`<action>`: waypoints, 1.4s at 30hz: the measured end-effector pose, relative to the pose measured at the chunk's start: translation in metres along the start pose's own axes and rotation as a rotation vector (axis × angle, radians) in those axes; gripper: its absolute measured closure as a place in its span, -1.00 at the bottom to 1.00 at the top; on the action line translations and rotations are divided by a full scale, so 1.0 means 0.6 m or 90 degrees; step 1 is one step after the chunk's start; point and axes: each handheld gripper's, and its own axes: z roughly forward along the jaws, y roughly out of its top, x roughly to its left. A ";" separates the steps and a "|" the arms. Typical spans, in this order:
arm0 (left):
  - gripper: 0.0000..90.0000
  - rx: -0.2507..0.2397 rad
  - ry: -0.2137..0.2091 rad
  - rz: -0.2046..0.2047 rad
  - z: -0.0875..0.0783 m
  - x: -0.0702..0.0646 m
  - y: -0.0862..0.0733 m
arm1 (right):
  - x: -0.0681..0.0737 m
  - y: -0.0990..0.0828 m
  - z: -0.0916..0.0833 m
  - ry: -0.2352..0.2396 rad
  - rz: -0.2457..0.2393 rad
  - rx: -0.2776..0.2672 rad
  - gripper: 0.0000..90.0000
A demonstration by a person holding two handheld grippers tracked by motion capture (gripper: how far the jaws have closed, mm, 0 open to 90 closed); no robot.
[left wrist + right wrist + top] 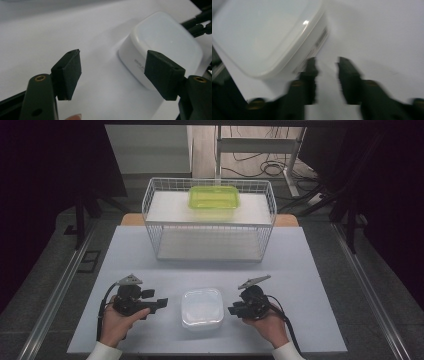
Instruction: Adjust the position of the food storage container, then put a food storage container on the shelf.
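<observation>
A white lidded container (202, 307) sits on the pale table (300, 270) near the front edge, between my two grippers. My left gripper (162, 302) lies to its left, pointing at it, jaws open with nothing between them. In the left gripper view the container (165, 42) lies just beyond the gripper (112, 65), partly behind the right-hand pad (162, 72). My right gripper (233, 310) is close to the container's right side. In the blurred right gripper view the gripper (325, 67) is open on bare table, with the container (267, 37) at upper left.
A white wire basket (150, 200) stands at the back of the table, holding a green lidded container (214, 197) on its upper shelf. Bare table lies between the basket and the white container. Dark floor, cables and stands surround the table.
</observation>
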 end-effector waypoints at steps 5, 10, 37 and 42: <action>-0.38 -0.010 -0.028 -0.035 -0.002 -0.010 0.004 | -0.010 -0.002 -0.019 0.026 0.045 -0.061 -0.08; -0.39 -0.004 -0.059 -0.066 0.006 -0.017 0.003 | -0.013 -0.004 -0.022 0.073 0.073 -0.085 -0.24; -0.28 -0.001 -0.128 -0.137 0.019 -0.028 -0.012 | -0.011 -0.001 -0.012 0.145 0.094 -0.086 -0.12; -0.24 -0.004 -0.141 -0.158 0.021 -0.027 -0.024 | -0.011 0.000 -0.005 0.153 0.101 -0.081 -0.11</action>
